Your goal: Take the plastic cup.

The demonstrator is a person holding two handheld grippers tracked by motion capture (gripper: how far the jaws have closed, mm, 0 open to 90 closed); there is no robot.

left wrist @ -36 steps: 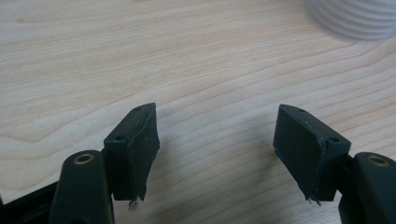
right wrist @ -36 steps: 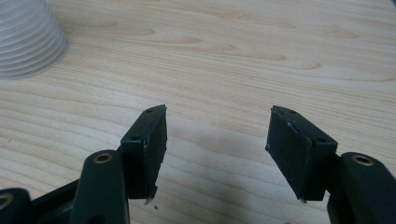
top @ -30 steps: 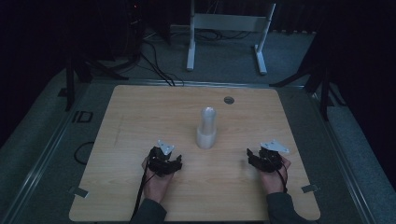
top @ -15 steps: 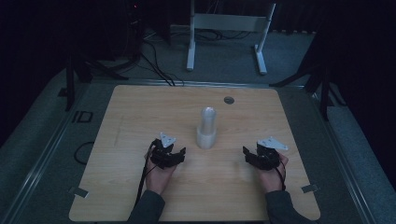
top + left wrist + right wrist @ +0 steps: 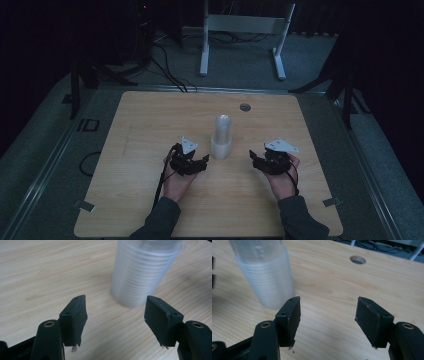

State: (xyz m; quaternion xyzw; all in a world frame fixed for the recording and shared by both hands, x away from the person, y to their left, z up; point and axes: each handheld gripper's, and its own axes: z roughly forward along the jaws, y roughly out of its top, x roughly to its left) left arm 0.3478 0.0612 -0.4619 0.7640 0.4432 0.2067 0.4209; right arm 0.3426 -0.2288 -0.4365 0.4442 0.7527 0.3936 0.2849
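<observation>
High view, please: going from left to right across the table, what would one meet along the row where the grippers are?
Left gripper → stack of clear plastic cups → right gripper.

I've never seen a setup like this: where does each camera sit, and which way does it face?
High view: above the table, looking forward and down; both forearms, left gripper, right gripper.
Left gripper view: rides that gripper, facing the cup stack; open jaws.
Right gripper view: rides that gripper, stack left; open jaws.
All share the stack.
</observation>
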